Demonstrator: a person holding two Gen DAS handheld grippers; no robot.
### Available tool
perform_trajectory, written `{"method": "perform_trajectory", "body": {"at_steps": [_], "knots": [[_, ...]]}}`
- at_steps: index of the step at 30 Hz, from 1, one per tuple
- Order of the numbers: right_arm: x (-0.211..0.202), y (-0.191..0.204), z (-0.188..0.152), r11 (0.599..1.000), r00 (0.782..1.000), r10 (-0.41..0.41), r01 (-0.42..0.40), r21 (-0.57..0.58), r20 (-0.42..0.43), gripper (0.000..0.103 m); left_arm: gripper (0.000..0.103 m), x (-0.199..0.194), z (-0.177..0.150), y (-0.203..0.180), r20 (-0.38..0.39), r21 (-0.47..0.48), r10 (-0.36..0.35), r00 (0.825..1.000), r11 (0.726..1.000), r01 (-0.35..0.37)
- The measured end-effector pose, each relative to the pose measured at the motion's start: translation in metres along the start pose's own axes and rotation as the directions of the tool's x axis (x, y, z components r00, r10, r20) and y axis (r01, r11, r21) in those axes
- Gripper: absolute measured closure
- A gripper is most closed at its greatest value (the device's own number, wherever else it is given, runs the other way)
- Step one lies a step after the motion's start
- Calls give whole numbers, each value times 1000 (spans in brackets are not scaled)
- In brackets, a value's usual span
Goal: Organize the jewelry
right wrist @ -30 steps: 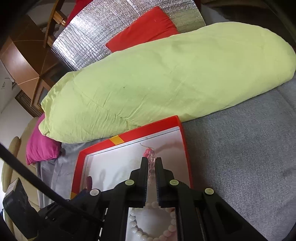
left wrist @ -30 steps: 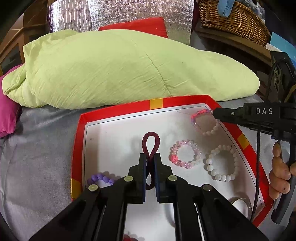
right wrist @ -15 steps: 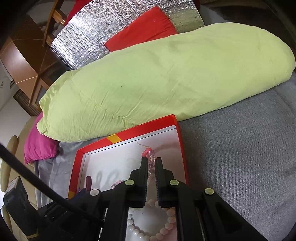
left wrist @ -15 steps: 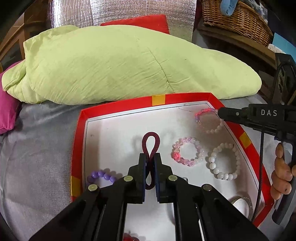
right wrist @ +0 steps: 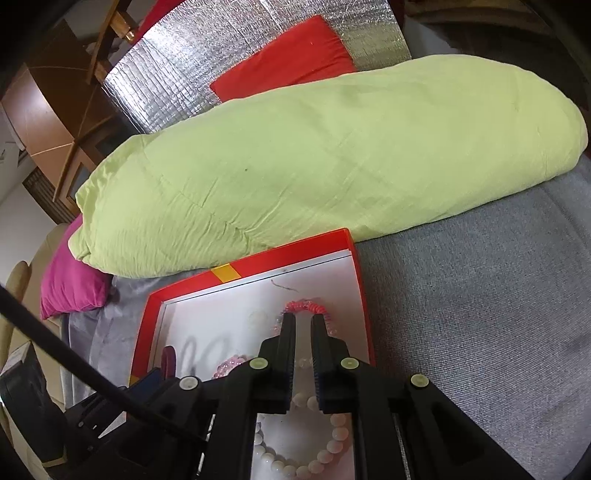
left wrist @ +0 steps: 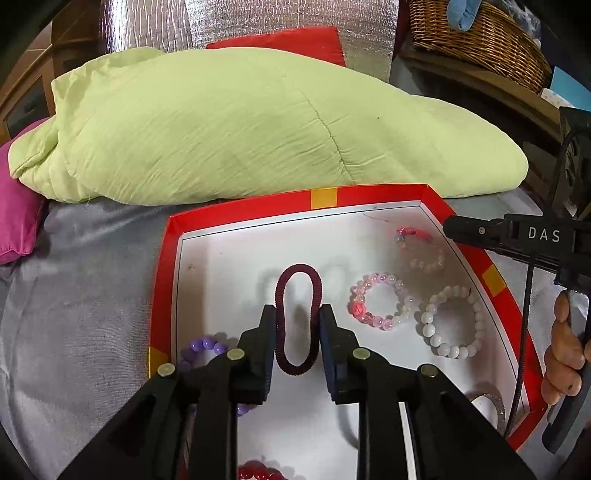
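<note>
Withdraw L tongs (left wrist: pixel 297 314), released w/ maroon band (left wrist: pixel 297 321) loose between; R tongs (right wrist: pixel 303 321), parted over pink bracelet (right wrist: pixel 308 307), lift straight off tray (left wrist: pixel 162 280).

Tray (left wrist: pixel 162 280): glossy red card rim, matt white floor. Hair tie (left wrist: pixel 297 317): ribbed maroon fabric. White bead bracelet (left wrist: pixel 452 321): smooth, glossy. Quilt (left wrist: pixel 240 125): crinkled green cloth. Bed cover (right wrist: pixel 480 295): coarse grey weave. Basket (left wrist: pixel 476 33): woven wicker
</note>
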State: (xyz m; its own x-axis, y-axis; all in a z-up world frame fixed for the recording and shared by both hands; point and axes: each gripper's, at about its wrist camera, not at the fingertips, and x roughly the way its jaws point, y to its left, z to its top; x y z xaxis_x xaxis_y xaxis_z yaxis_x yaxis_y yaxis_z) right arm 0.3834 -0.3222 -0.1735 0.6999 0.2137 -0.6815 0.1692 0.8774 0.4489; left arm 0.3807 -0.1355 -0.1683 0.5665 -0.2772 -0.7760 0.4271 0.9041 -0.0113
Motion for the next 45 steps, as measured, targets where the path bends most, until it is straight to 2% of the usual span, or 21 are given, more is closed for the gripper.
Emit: {"method": "perform_trajectory", "body": {"at_steps": [1, 5, 8, 10, 11, 12, 13, 14, 22, 25, 27, 30, 34, 41, 45], "knots": [[-1, 0, 0, 1000, 1000, 1, -1, 1, 0, 93, 77, 0, 0, 0, -1, -1, 0, 1000, 1000, 0], [-1, 0, 1, 1000, 1000, -1, 1, 0, -1, 93, 55, -2, 1, 1, 2, -5, 8, 1000, 1000, -8], [-1, 0, 1, 1000, 1000, -6, 6, 4, -16, 92, 47, -4, 1, 1, 3, -12, 11, 1000, 1000, -10], [-1, -1, 0, 1000, 1000, -13, 13, 6, -26, 87, 44, -6, 2, 3, 4, -20, 16, 1000, 1000, -16], [-1, -1, 0, 1000, 999, -18, 18, 7, -28, 77, 36, -7, 3, 3, 4, -26, 23, 1000, 999, -22], [-2, -1, -1, 1000, 999, -22, 22, 11, -28, 67, 32, -9, 3, 4, 7, -33, 31, 1000, 999, -30], [-3, -2, -2, 1000, 999, -23, 23, 13, -26, 62, 29, -10, 3, 4, 13, -37, 32, 999, 999, -32], [-6, -2, -3, 1000, 999, -26, 26, 14, -19, 55, 28, -12, 3, 4, 18, -42, 32, 999, 999, -31], [-33, 6, -7, 998, 997, -48, 50, -45, 54, 54, 27, -31, 4, 6, 26, -98, 85, 996, 992, -82], [-43, 14, -10, 993, 994, -76, 83, -87, 82, 54, 27, -39, 1, 11, 30, -128, 83, 996, 989, -79], [-49, 20, -14, 985, 990, -106, 118, -123, 96, 54, 27, -45, -2, 15, 37, -147, 116, 993, 983, -109], [-56, 25, -19, 976, 985, -137, 153, -153, 107, 54, 27, -57, -4, 18, 70, -163, 234, 970, 962, -220], [-64, 28, -26, 966, 979, -169, 187, -178, 111, 54, 27, -71, -11, 19, 106, -154, 380, 919, 919, -362], [-81, 33, -51, 939, 963, -248, 266, -220, 106, 53, 27, -73, -31, 25, 12, -133, 415, 910, 903, -409], [-97, 31, -68, 924, 953, -285, 303, -235, 107, 50, 27, -88, -46, 26, 1, -135, 434, 901, 893, -430]]}}
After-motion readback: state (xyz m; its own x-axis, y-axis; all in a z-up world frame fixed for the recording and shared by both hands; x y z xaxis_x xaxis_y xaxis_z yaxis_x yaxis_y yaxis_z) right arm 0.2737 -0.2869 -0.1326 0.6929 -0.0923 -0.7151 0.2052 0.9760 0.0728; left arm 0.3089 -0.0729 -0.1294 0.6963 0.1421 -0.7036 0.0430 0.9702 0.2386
